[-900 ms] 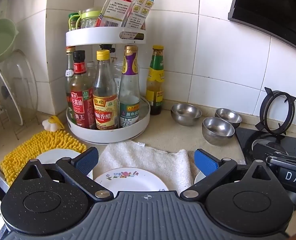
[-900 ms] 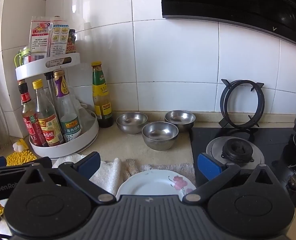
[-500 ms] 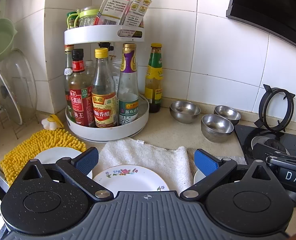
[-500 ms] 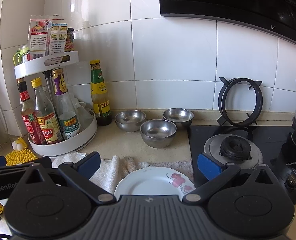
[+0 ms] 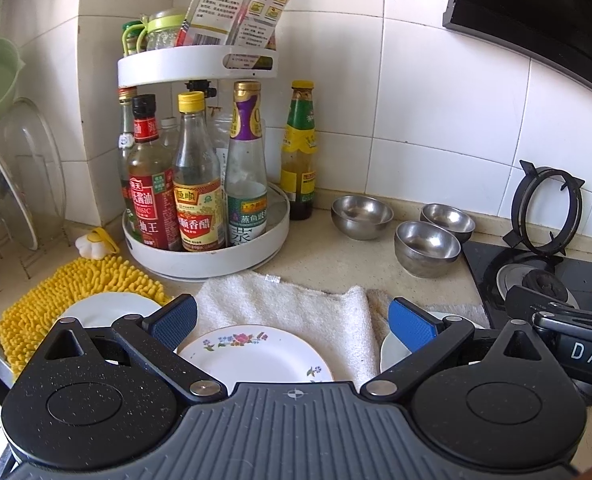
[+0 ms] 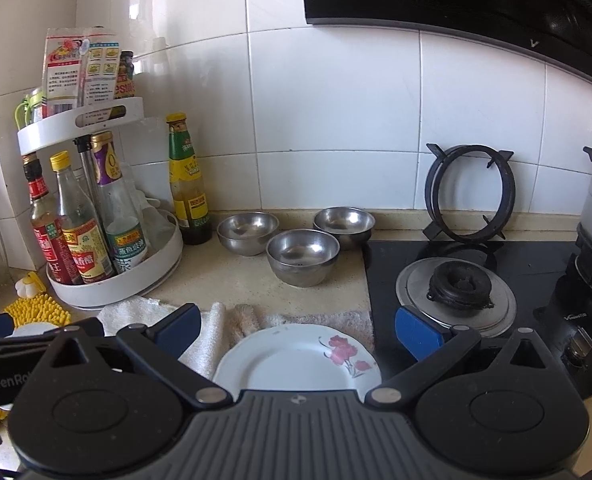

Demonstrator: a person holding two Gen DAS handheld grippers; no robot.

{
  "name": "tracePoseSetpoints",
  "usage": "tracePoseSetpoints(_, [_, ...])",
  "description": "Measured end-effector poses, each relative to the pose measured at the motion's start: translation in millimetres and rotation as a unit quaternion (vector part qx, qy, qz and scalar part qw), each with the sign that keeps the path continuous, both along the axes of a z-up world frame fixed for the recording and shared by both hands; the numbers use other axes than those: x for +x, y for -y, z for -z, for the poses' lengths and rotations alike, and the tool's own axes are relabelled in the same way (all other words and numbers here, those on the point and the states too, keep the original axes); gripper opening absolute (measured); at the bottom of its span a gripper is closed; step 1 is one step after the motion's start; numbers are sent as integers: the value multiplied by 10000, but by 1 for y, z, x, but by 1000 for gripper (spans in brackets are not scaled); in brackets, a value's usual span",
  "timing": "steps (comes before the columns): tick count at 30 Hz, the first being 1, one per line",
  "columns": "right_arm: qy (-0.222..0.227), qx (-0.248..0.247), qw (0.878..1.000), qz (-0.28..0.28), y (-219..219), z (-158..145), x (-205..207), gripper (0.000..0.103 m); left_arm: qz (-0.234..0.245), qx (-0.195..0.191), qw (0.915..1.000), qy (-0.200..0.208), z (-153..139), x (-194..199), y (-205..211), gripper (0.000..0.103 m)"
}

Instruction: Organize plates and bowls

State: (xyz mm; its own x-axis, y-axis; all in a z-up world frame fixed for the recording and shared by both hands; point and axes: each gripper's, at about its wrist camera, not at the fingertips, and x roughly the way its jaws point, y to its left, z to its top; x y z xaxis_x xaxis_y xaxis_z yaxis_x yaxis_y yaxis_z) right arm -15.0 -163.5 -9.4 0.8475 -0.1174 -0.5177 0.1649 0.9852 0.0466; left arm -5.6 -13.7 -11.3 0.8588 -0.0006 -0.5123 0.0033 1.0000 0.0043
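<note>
Kitchen counter (image 5: 335,264): both grippers wide (empty)

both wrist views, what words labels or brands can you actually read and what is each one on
"DAS": right hand-held gripper, cut off at the picture's edge
"GenRo": left hand-held gripper, cut off
"CLASSIC": red-label soy sauce bottle
"香醋": yellow-cap vinegar bottle
"蒸鱼豉": purple-neck bottle
"V": range hood
Stove brand, packets and green-label bottle: too small or blurred.
</note>
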Motion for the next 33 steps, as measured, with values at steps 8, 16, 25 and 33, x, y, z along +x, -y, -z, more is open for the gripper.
tracePoseSetpoints(8, [-381,-81,9992,131,22,22,5,103,355,251,9983,-377,13,7,9,103])
tracePoseSetpoints(16, [-862,-172,9961,31,45,56,14,103,731,209,9955,-562,39,11,26,103])
tracePoseSetpoints(25, [-1427,338,9884,-394,72,89,33,86,1224,238,9876,-956,69,33,52,103])
tracePoseSetpoints(33, [-1735,645,9810,-584,88,102,56,79,1421,347,9810,-1274,85,67,70,102])
